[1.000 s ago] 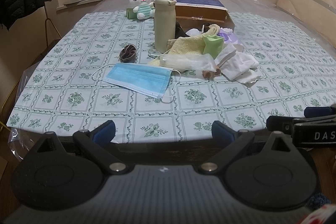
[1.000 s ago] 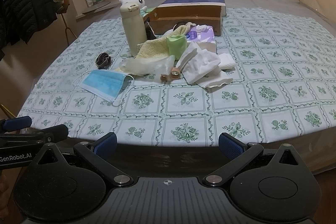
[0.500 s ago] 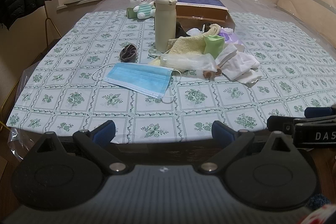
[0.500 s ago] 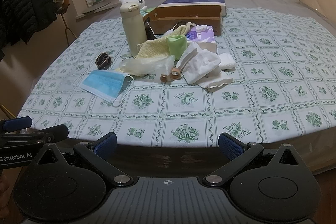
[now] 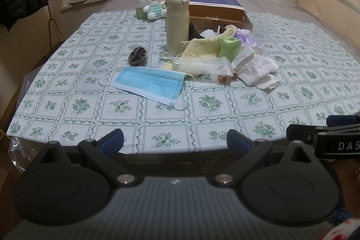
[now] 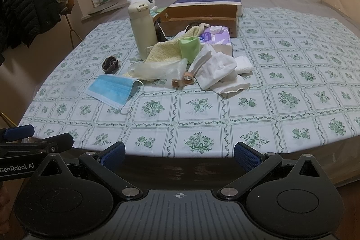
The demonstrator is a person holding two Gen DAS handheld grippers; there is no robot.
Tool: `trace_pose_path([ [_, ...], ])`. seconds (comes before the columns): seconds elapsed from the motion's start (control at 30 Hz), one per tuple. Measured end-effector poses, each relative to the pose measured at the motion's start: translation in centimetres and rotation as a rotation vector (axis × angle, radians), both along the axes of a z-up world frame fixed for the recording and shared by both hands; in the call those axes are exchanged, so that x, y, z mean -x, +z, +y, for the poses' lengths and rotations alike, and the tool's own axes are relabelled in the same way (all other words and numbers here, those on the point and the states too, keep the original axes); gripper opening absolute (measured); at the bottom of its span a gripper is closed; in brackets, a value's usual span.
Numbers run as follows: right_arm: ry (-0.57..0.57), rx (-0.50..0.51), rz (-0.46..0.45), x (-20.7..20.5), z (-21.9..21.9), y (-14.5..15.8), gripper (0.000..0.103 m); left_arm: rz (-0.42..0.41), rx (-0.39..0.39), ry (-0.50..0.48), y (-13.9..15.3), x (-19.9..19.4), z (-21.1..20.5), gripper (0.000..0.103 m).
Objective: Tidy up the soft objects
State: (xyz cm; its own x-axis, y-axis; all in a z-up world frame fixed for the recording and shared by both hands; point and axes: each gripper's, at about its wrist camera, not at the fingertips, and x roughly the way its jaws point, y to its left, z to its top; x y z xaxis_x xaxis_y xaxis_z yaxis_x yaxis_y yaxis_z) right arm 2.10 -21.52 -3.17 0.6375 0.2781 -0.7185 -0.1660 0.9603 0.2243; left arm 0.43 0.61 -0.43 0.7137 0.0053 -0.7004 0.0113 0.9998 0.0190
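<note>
Green-flowered tablecloth [image 5: 90,87] covers the whole table ahead of me, with a curtain and hanging coats behind it. On the far side an open cardboard box [image 6: 202,15] lies beside a tall cream flask [image 5: 176,24], and a white plush rabbit [image 5: 151,2] sits beyond them.

Next in size is the heap in the middle: a yellow towel [image 5: 202,50], white cloths [image 6: 216,70], a green pouch [image 6: 189,47] and a clear plastic bag [image 5: 202,65], all overlapping (nothing here looks sorted). A purple tissue pack [image 6: 217,34] sits just behind them. Nearer me a blue face mask [image 5: 149,84] lies flat and alone, and a dark scrunchie [image 5: 137,56] sits near the flask's base. Smallest are two little tan rolls [image 6: 182,81] touching the white cloths.

My left gripper [image 5: 175,138] and right gripper [image 6: 178,153] both hang at the near table edge, jaws spread wide and empty. I judge the task barely begun: every soft piece is yet to be gathered, and the mask looks the easiest first pick.
</note>
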Motion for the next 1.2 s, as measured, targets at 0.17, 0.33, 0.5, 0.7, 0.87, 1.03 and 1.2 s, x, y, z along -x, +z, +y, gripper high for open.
trace_pose_path([
  [0.17,0.000,0.000,0.000,0.0,-0.1,0.0,0.103,0.000,0.000,0.000,0.0,0.0,0.0,0.098],
  [0.33,-0.001,0.000,0.000,0.0,-0.1,0.0,0.103,0.003,-0.001,0.001,-0.2,-0.1,0.2,0.098],
  [0.5,-0.002,-0.004,0.005,-0.5,0.1,-0.3,0.103,0.007,-0.003,0.003,-0.7,-0.7,0.5,0.098],
  [0.7,0.000,-0.009,0.007,-0.9,-0.1,-0.7,0.103,0.007,-0.006,0.004,-0.8,-0.8,0.5,0.098],
  [0.87,0.002,-0.034,-0.024,-1.4,-0.3,-0.8,0.103,-0.007,-0.015,0.002,-1.0,-1.5,0.4,0.098],
  [1.03,-0.003,-0.042,-0.085,-2.3,-0.6,-1.1,0.103,-0.027,-0.043,0.011,-1.4,-2.6,0.6,0.097],
  [1.2,-0.015,-0.034,-0.110,-3.7,-1.0,-1.8,0.103,-0.030,-0.040,0.015,-2.3,-4.2,0.9,0.096],
])
